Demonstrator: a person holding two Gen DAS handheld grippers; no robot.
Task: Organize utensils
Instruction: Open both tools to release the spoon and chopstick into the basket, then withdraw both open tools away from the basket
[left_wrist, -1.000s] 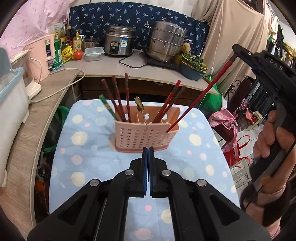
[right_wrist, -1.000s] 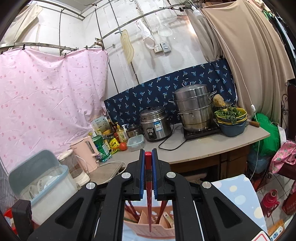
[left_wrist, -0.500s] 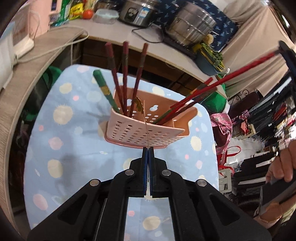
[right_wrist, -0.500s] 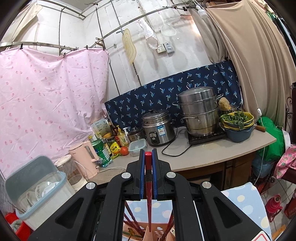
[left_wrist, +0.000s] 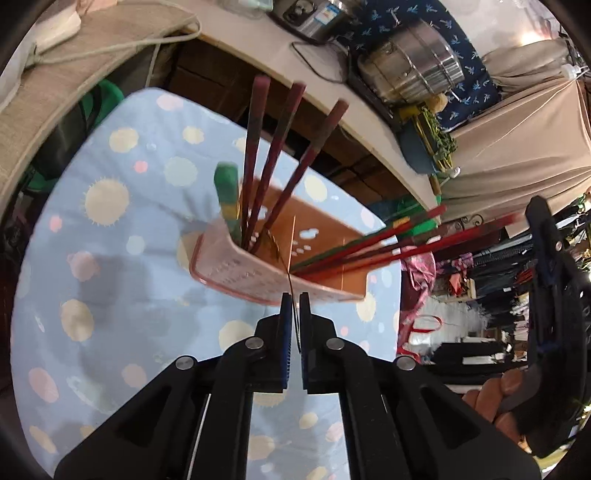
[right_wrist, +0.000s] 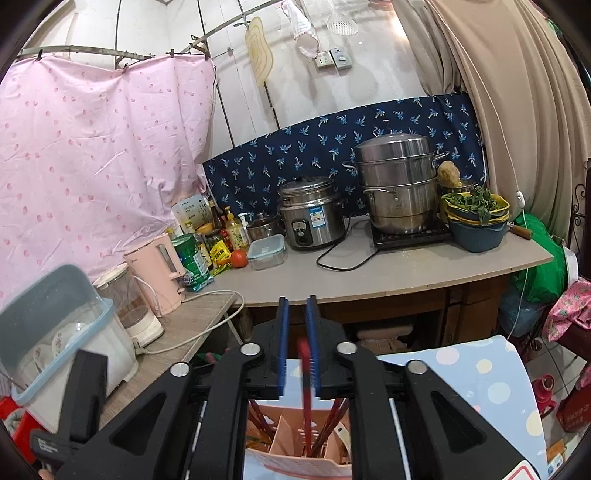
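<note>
A pink perforated utensil basket (left_wrist: 258, 273) stands on the dotted blue tablecloth (left_wrist: 110, 277). Dark red chopsticks (left_wrist: 255, 147) and a green one (left_wrist: 227, 192) lean in its left compartment; red and green ones (left_wrist: 369, 243) lean out of its right. My left gripper (left_wrist: 294, 299) hangs just above the near wall, jaws opening, with a thin golden utensil (left_wrist: 290, 266) loose in the narrow gap, its head inside the basket. My right gripper (right_wrist: 297, 314) is above the basket (right_wrist: 295, 443), jaws opening. A blurred red chopstick (right_wrist: 306, 369) drops between them against the right pad.
Behind the table runs a counter (right_wrist: 406, 273) with a rice cooker (right_wrist: 310, 218), a steel steamer pot (right_wrist: 397, 184), a pink kettle (right_wrist: 157, 269) and bottles. A lidded dish box (right_wrist: 62, 332) sits at the left. A person's hand (left_wrist: 491, 395) holds the right gripper.
The left gripper has tipped down, rolled and closed in over the basket, and its pads have parted slightly. The right jaws have parted and the red chopstick has slid down between them.
</note>
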